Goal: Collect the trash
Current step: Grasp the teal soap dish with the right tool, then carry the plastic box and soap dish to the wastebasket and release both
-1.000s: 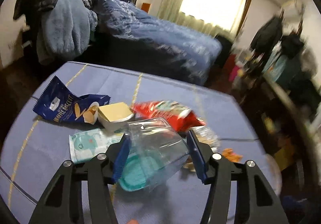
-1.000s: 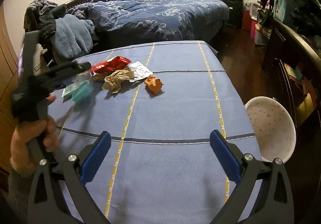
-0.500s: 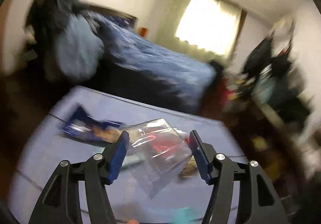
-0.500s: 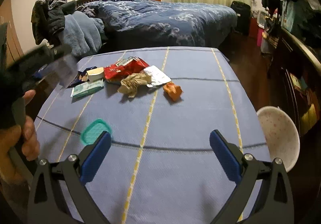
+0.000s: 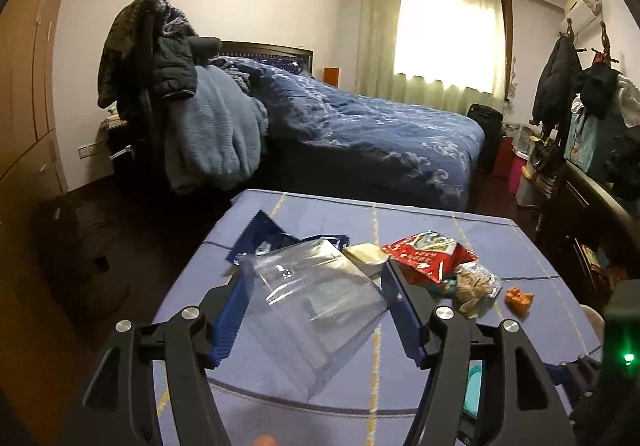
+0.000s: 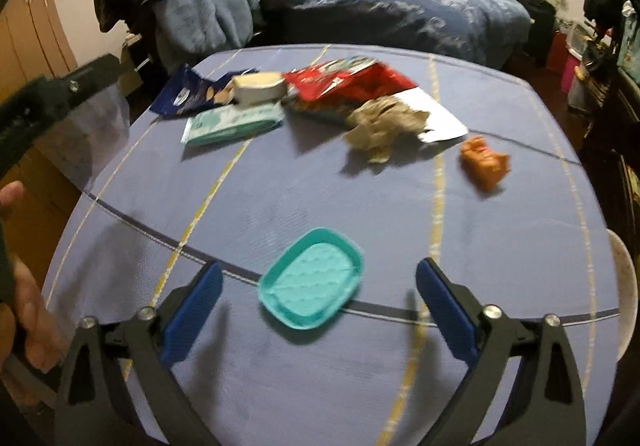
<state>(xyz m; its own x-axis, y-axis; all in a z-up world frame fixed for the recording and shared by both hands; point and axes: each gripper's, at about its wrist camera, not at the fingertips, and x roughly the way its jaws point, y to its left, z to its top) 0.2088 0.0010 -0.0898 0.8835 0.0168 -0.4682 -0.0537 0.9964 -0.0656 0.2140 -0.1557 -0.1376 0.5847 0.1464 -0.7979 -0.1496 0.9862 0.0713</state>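
Observation:
My left gripper [image 5: 315, 270] carries a clear plastic container [image 5: 316, 310] above the table. Its jaws are opening, though both blue pads still touch the container's sides. The same left gripper [image 6: 60, 94] and container [image 6: 104, 126] show at the left edge of the right wrist view. A teal lid [image 6: 312, 280] lies flat on the blue tablecloth [image 6: 320, 386]. My right gripper [image 6: 319, 268] hovers over it with its jaws closing, one pad on each side and neither touching. Further back lie a red snack bag [image 6: 344, 80], a blue wrapper [image 6: 192, 90] and a wipes pack [image 6: 232, 124].
Crumpled brown paper [image 6: 384, 124], silver foil [image 6: 444, 122], an orange wrapper [image 6: 484, 162] and a small cream-lidded box [image 6: 260, 86] also lie on the table. A white bin [image 6: 624, 286] stands off its right edge. A bed [image 5: 380, 134] and a clothes-laden chair [image 5: 160, 86] stand behind.
The teal lid dropped out of the container onto the table. My left gripper rose with the container. My right gripper moved forward and down over the lid, its jaws narrowing.

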